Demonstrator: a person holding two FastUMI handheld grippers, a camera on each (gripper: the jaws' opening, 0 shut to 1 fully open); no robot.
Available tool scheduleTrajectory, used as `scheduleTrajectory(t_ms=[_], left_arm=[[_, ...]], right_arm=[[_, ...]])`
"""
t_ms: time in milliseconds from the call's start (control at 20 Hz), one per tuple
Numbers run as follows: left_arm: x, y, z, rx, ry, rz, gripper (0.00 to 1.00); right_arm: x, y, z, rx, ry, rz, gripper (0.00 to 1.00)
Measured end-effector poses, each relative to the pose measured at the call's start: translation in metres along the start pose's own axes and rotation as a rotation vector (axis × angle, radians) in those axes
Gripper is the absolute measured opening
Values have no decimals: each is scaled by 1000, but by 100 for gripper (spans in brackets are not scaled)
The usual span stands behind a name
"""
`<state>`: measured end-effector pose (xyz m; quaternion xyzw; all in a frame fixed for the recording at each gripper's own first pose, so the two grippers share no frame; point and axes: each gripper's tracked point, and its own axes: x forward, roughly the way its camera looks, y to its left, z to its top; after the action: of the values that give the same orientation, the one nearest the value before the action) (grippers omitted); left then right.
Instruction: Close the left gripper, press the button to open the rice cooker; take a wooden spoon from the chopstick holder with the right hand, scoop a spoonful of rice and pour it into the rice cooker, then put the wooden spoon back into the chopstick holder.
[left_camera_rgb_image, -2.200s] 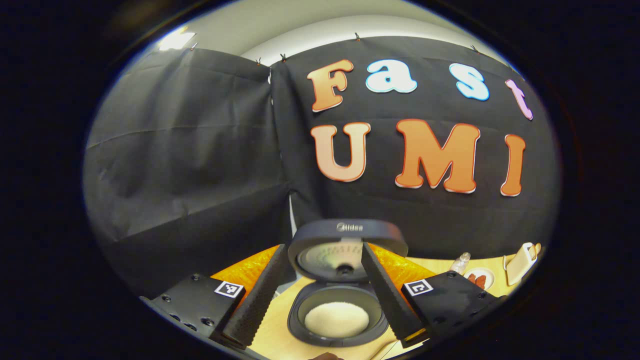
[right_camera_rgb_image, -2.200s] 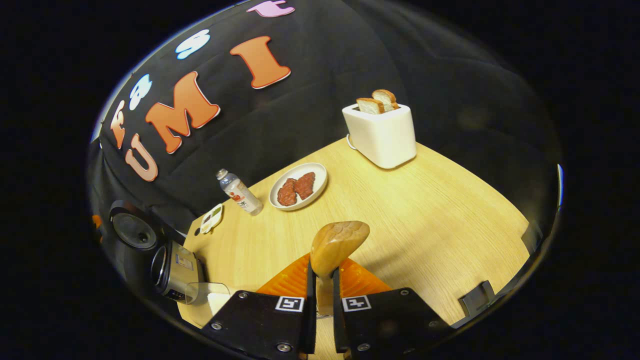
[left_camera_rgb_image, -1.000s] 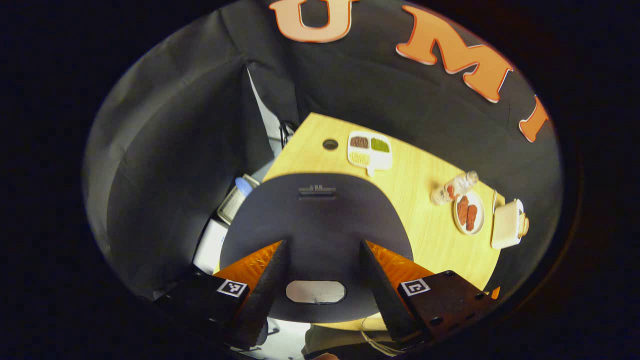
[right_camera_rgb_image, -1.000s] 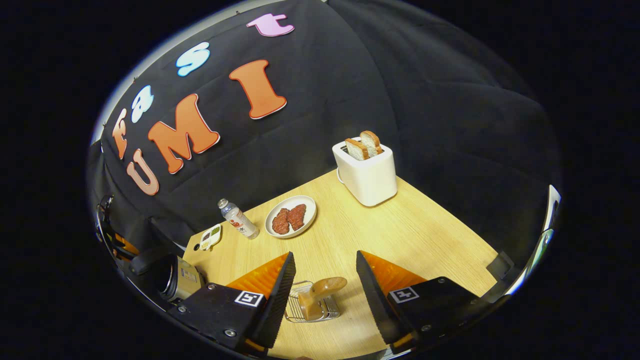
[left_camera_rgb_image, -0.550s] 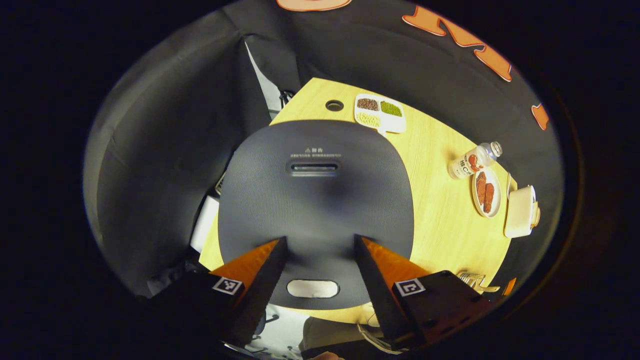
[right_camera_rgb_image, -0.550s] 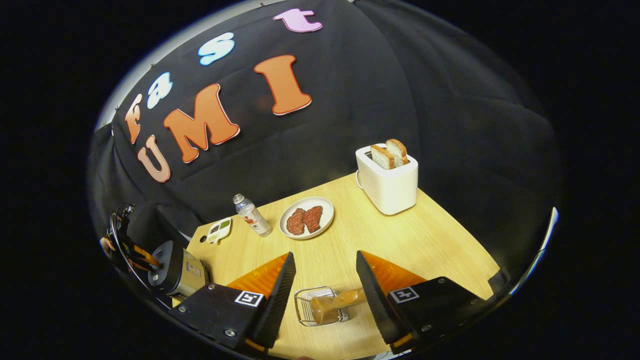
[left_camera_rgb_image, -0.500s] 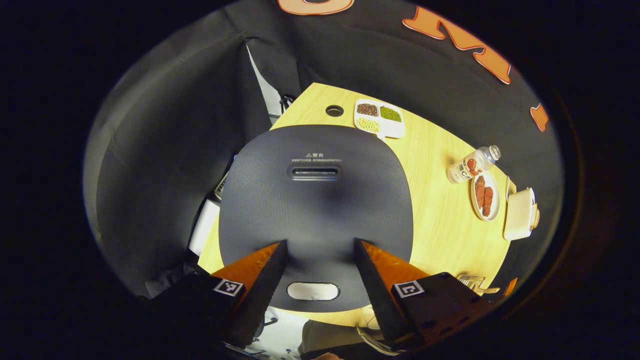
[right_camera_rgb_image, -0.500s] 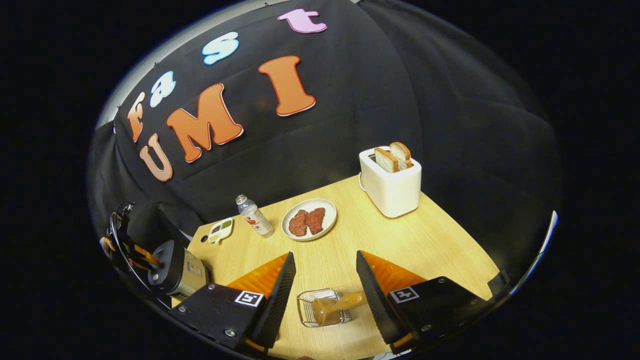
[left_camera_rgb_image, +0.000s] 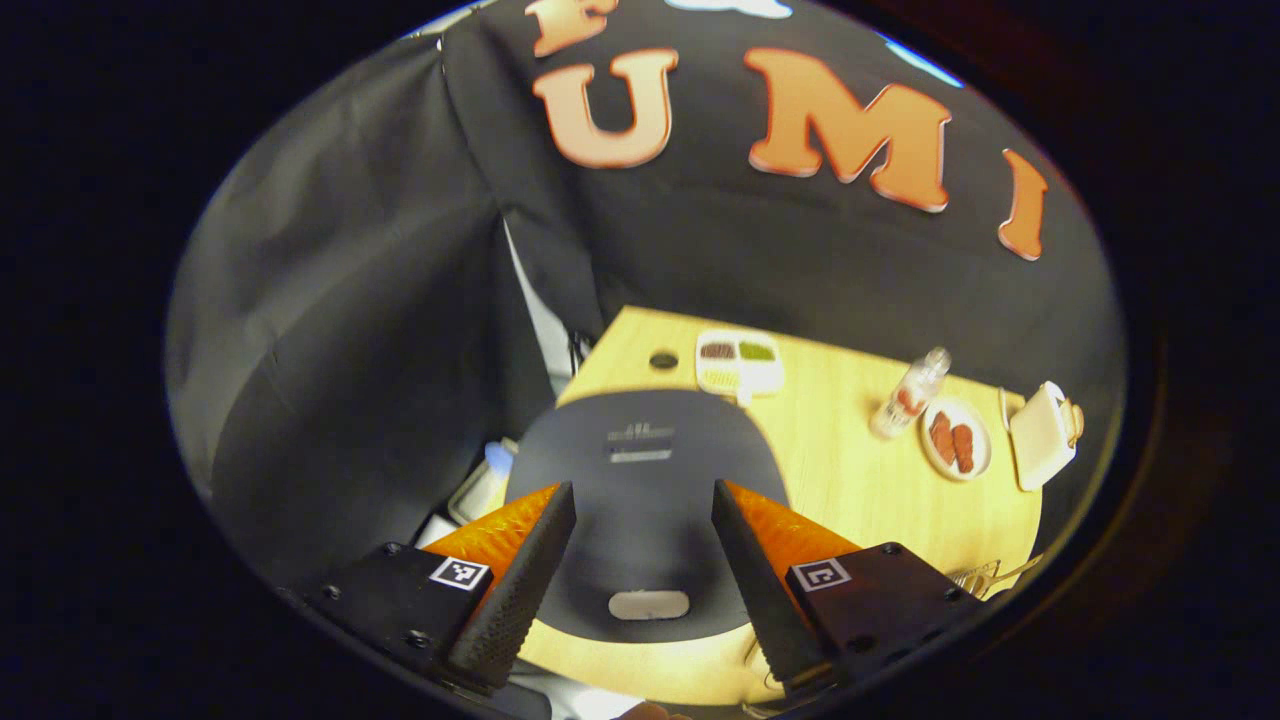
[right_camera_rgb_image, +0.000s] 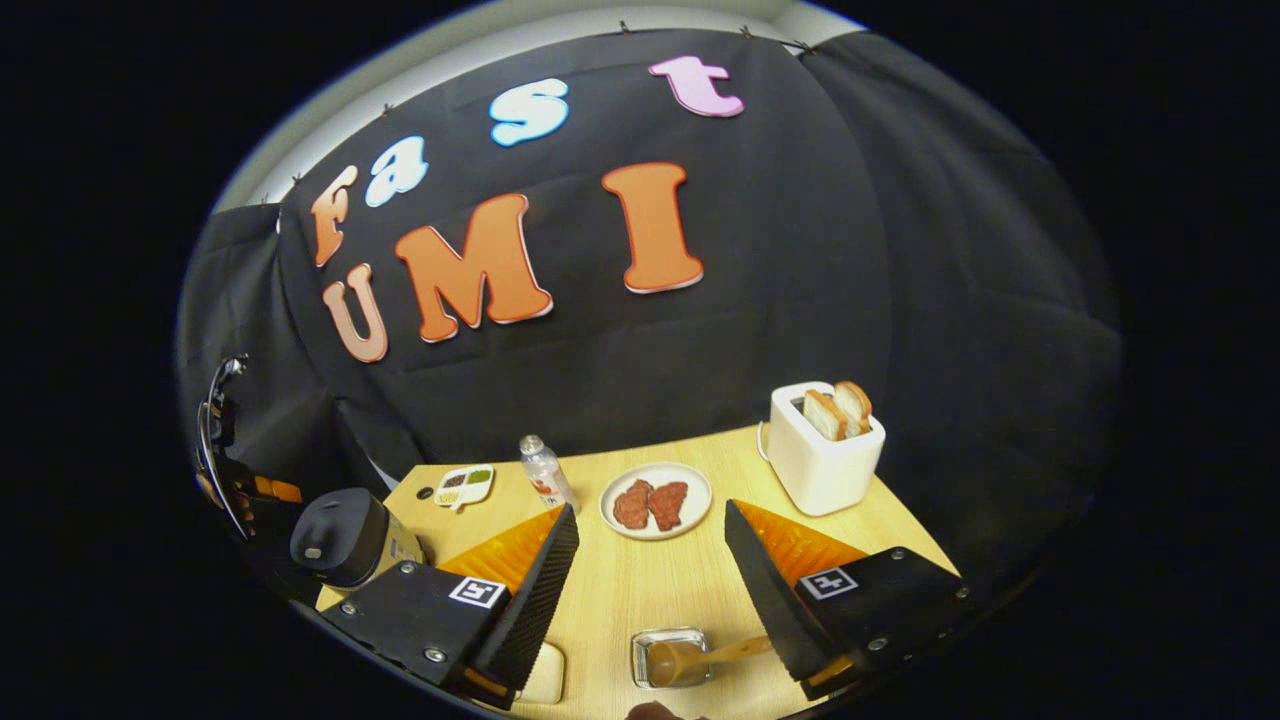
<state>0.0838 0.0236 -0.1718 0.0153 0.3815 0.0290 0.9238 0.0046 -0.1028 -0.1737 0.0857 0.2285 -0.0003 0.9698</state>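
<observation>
- Left gripper (left_camera_rgb_image: 640, 575): jaws spread, holding nothing, hovering above the rice cooker (left_camera_rgb_image: 640, 490), whose lid is shut, pale button (left_camera_rgb_image: 648, 604) on its near edge.
- Right gripper (right_camera_rgb_image: 650, 590): jaws spread, holding nothing, above the table (right_camera_rgb_image: 640, 580).
- Wooden spoon (right_camera_rgb_image: 700, 658): bowl down in the wire chopstick holder (right_camera_rgb_image: 668, 655), long axis tilted, handle leaning out toward the holder's right.
- Chopstick holder: on the table, well right of the rice cooker (right_camera_rgb_image: 335, 535).
- Beyond the holder: plate of meat (right_camera_rgb_image: 655, 500), toaster (right_camera_rgb_image: 825, 450) with two bread slices.
</observation>
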Motion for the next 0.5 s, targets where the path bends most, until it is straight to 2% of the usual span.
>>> scheduleTrajectory(t_ms=[150, 250, 400, 500], left_arm=[[-44, -25, 46, 1, -280, -56, 94], [-79, -32, 61, -5, -415, -69, 94], [-134, -37, 66, -13, -551, -78, 95], [-162, -43, 58, 5, -611, -64, 96]], right_arm=[[-4, 39, 36, -49, -133, 46, 91], [-11, 65, 52, -92, -215, 90, 91], [-22, 101, 62, -129, -292, 158, 91], [-23, 114, 62, -154, -323, 174, 91]])
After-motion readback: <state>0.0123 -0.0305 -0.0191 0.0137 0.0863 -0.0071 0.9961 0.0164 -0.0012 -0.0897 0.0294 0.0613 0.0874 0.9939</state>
